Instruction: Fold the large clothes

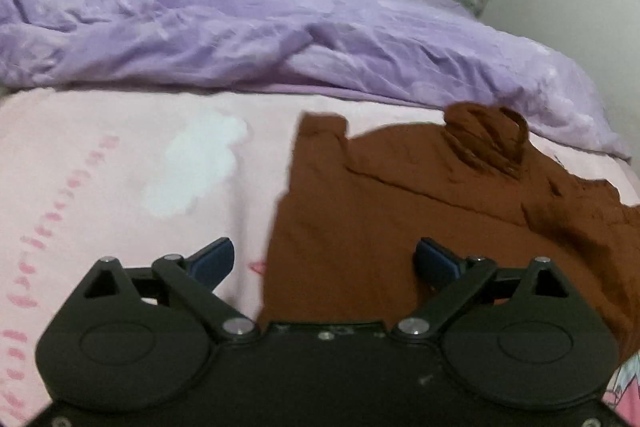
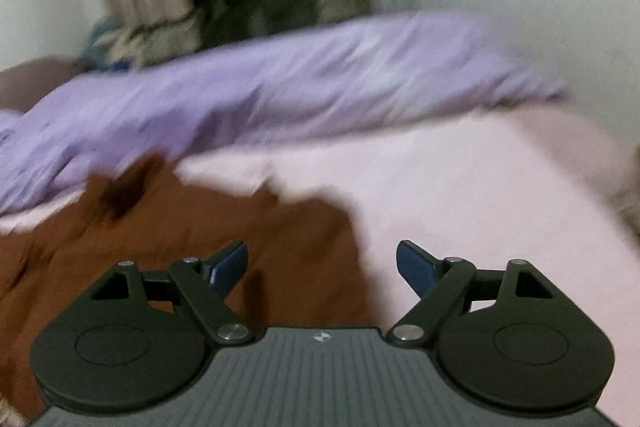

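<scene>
On pink sheet (image 1: 100, 187) — brown garment (image 1: 400, 219) flat, L edge free; both grippers' fingers wide, holding nothing.

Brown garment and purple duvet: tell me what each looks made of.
Brown garment: looks like a soft matte knit or jersey, probably cotton-like; it lies limp with small creases and a ribbed-looking collar.
Purple duvet: looks like a thin woven cover over padding, with a faint sheen; it puffs up and shows many fine crumpled wrinkles. Blur leaves both uncertain.

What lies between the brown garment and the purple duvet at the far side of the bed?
Only a bare strip of pink bedsheet separates the brown garment from the purple duvet. The left wrist view shows it clearly; the right wrist view is blurred.
</scene>
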Demonstrator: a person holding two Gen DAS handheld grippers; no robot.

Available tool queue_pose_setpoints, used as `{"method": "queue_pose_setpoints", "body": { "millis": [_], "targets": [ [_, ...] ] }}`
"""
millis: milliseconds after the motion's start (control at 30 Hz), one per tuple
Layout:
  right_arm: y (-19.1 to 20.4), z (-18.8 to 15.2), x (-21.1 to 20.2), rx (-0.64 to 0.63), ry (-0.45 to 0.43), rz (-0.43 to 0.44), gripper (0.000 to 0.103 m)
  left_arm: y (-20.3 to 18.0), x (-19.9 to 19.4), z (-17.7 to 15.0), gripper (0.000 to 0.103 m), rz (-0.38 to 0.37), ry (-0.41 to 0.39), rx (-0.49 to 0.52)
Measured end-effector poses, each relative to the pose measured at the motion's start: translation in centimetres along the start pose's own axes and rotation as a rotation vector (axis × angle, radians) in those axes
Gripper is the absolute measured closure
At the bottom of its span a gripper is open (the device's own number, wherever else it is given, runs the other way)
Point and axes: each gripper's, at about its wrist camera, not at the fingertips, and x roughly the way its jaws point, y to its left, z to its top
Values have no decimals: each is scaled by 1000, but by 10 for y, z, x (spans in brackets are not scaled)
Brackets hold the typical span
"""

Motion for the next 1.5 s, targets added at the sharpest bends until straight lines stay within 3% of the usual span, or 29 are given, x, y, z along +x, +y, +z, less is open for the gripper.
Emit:
{"method": "queue_pose_setpoints", "body": {
  "millis": [33,100,167,300,367,467,567,633,667,700,733,800,867,933,1067,1133,1233,1333,1500],
  "targets": [
    [0,-5,4,7,8,30,100,-3,2,-3,65,-25,-9,5],
    [4,-7,3,-16,-15,10,99,-9,-1,-5,88,-19,-71,2],
    [15,-2,-12,-51,-102,-25,99,-19,-11,1,93,21,-152,22],
    [28,17,-52,-6,-326,-37,99,-36,-48,15,94,12,-310,45],
    [38,25,-54,-21,-393,-81,99,-35,-54,24,94,22,-341,28],
    [44,26,-34,-91,-436,-157,99,-19,-25,29,90,36,-330,-22],
    [41,18,12,-86,-315,-178,99,0,33,20,87,67,-143,-114],
    [40,3,35,-103,-213,-194,93,5,57,6,58,107,-96,-121],
    [39,-2,43,-109,-163,-182,86,8,60,2,50,129,-106,-132],
    [36,-5,47,-105,-108,-171,78,10,57,3,36,144,-115,-149],
    [33,-4,44,-88,-97,-169,70,12,51,6,26,154,-116,-170],
    [26,4,24,-31,-123,-173,26,18,33,12,17,139,-115,-190],
    [14,13,-6,39,-159,-195,12,23,13,16,11,139,-116,-192],
    [2,12,-37,87,-187,-159,12,26,-17,10,0,139,-150,-175],
    [-16,-6,-81,197,-206,-59,6,19,-65,-15,0,104,-160,-127],
    [-22,-18,-82,236,-154,15,6,10,-72,-30,0,75,-124,-83],
    [-26,-36,-68,221,-56,81,6,-11,-64,-50,0,97,-68,8],
    [-28,-50,-55,209,36,78,6,-28,-44,-63,0,149,-20,90],
    [-40,-52,-43,320,91,193,8,-24,-27,-63,0,130,-19,77]
  ]
}}
